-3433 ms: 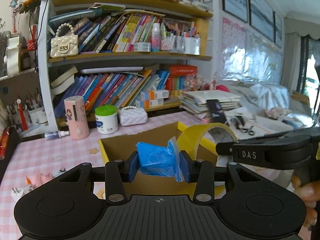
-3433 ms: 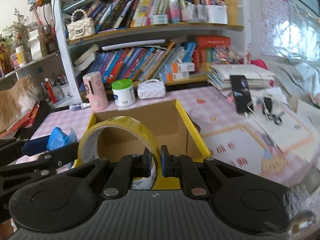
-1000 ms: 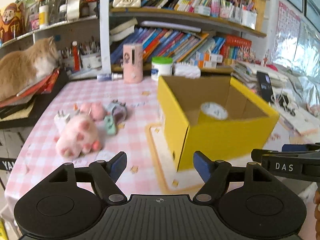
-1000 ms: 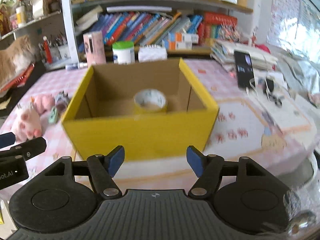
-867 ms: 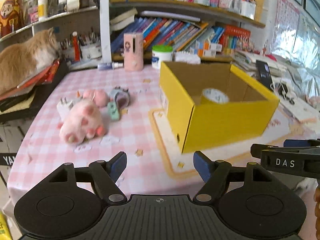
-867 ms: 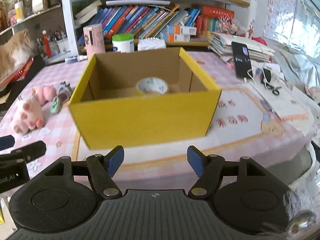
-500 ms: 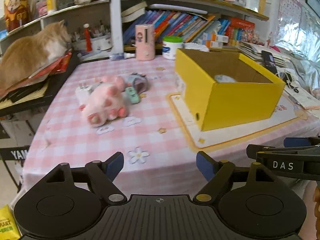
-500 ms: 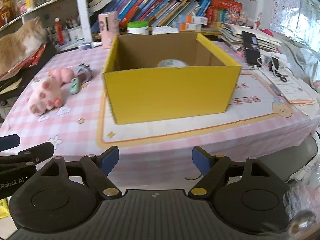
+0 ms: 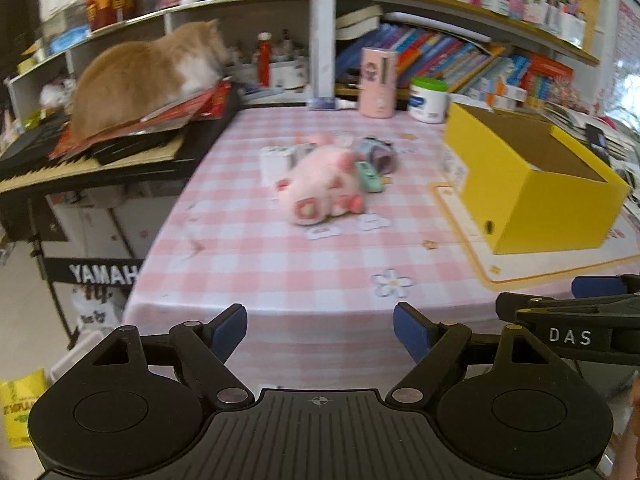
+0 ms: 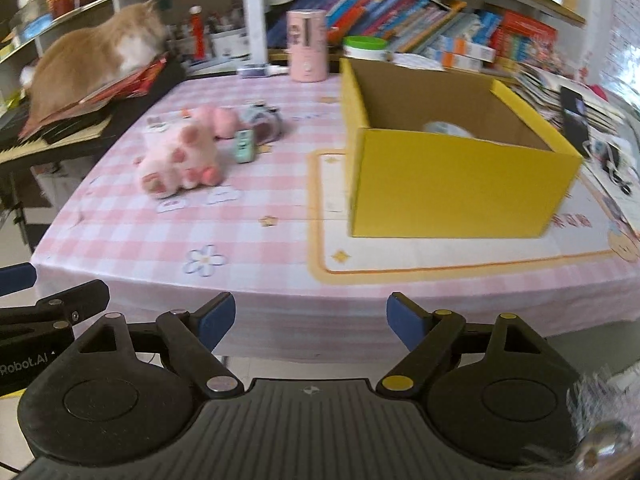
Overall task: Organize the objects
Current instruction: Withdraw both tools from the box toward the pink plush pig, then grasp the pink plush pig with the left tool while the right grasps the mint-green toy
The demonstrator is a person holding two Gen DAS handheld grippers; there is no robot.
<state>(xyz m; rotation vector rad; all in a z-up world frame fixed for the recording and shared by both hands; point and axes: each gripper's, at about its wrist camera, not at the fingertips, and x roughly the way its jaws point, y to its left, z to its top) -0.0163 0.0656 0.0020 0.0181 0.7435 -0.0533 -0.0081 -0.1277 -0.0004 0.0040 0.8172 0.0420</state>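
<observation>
Poised off the table's near edge with left gripper [image 9: 319, 330] and right gripper [image 10: 311, 322] both spread wide and empty, pink plush toy [image 9: 320, 188] ahead-left, nearer the left, beside yellow box [image 10: 452, 160].

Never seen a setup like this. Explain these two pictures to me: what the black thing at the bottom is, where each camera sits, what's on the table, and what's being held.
There is no robot here: a person carries one hand-held gripper in each hand, each with a camera looking along its two blue-tipped fingers. One picture comes from the left hand-held gripper, the other from the right hand-held gripper. Both stand open and hold nothing.

On the pink checked tablecloth lie a pink plush toy, a small green toy car and other small items too blurred to name. The open yellow box has a tape roll inside. A cat sits to the side on a keyboard.
</observation>
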